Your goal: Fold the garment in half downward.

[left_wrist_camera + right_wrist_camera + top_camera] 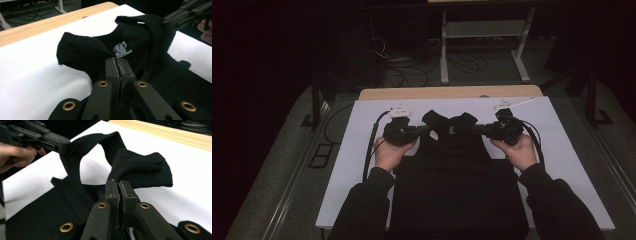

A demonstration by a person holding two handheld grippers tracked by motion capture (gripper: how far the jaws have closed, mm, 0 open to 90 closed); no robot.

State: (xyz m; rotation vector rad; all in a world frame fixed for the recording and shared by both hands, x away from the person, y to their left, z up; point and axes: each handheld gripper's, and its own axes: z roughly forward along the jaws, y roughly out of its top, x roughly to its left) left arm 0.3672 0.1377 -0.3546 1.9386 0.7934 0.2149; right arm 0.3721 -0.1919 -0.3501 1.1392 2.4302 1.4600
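Black tank top (457, 185) on white table (347, 165), shoulder straps pinched by left claw (426, 130) and right claw (477, 130).

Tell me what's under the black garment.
The garment lies on a white sheet over a wooden table. Whatever lies beneath its body is covered. Both grippers pinch its shoulders.

Dim room swallowed in darkness; overhead light brightens the white table cover (562, 150), close views soft-focused.

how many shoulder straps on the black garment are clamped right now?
2. The left gripper is shut on the left strap of the black knit garment; the right gripper is shut on the right strap.
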